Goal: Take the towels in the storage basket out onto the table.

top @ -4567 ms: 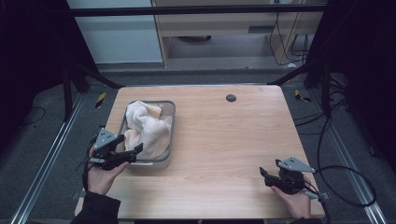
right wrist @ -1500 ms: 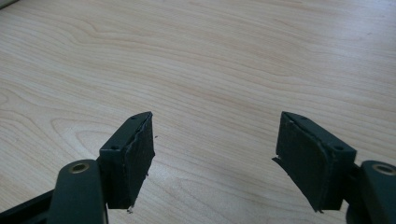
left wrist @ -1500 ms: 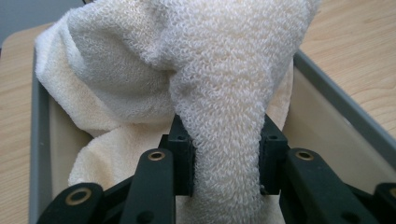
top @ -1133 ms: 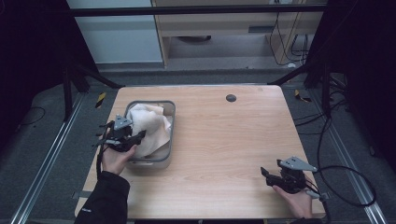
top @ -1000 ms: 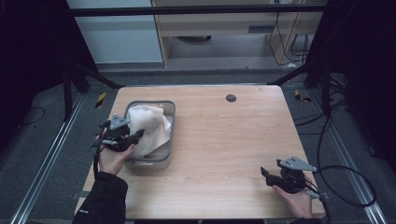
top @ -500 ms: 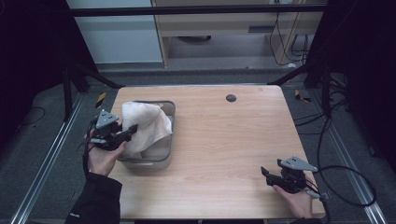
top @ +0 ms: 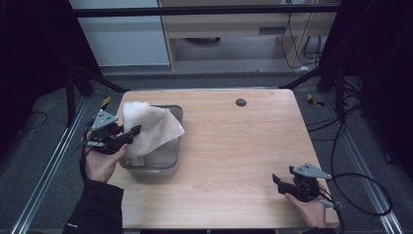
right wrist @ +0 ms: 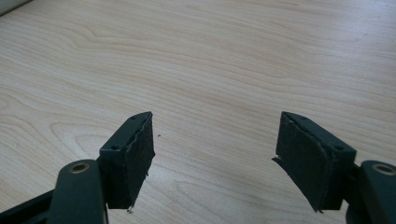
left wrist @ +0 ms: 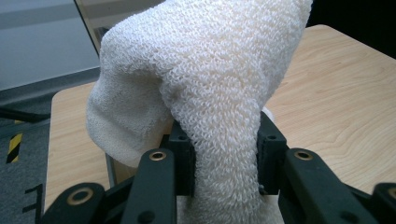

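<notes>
A cream terry towel (top: pixel 148 129) hangs partly lifted over the grey metal tray (top: pixel 176 146) at the table's left. My left gripper (top: pixel 130 134) is shut on the towel's edge beside the tray. Seen from the left gripper view, a thick fold of the towel (left wrist: pixel 224 107) is squeezed between the two black jaws and bulges above them. My right gripper (top: pixel 278 183) rests low near the table's front right corner, open. The right gripper view has its fingertips (right wrist: pixel 135 149) wide apart over bare wood, with nothing between them.
The wooden table (top: pixel 234 146) has a small dark round hole (top: pixel 240 102) near its far edge. Metal rails run along both sides of the table, with dark floor and cables beyond. A cabinet stands behind the far edge.
My left gripper has risen and drawn back to the left with the towel, pulling part of it up out of the tray. The right gripper has stayed put.
</notes>
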{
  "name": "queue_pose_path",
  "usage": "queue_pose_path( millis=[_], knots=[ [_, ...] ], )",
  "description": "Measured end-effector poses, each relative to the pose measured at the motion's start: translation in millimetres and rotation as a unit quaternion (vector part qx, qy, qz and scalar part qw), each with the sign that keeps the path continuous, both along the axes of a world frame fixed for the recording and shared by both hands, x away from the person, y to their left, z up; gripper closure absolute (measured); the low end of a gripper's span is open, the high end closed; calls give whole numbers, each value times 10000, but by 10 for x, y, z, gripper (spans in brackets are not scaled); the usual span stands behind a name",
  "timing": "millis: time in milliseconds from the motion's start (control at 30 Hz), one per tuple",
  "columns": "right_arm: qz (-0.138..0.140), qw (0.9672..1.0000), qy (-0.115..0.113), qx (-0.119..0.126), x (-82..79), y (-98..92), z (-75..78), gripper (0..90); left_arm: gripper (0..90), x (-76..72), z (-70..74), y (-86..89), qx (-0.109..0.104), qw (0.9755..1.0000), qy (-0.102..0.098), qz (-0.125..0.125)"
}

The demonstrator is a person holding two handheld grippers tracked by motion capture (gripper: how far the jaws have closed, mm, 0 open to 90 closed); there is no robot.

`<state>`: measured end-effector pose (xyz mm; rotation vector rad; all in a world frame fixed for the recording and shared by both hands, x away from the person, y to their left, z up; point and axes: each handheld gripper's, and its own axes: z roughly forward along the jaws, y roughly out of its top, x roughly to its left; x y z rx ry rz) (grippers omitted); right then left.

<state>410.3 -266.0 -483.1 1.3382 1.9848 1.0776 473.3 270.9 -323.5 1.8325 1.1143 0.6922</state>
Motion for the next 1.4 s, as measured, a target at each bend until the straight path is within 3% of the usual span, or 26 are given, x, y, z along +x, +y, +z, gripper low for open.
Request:
queue_pose_path(
  millis=[900, 1400],
  knots=[
    [-36, 10000, -14, 45, -2, -12, 15, 276, 662, -179, 446, -170, -29, 9990, -246, -384],
    [-46, 10000, -29, 51, -1, -15, 20, 279, 662, -207, 567, -401, 82, 9969, -241, -741]
  ],
)
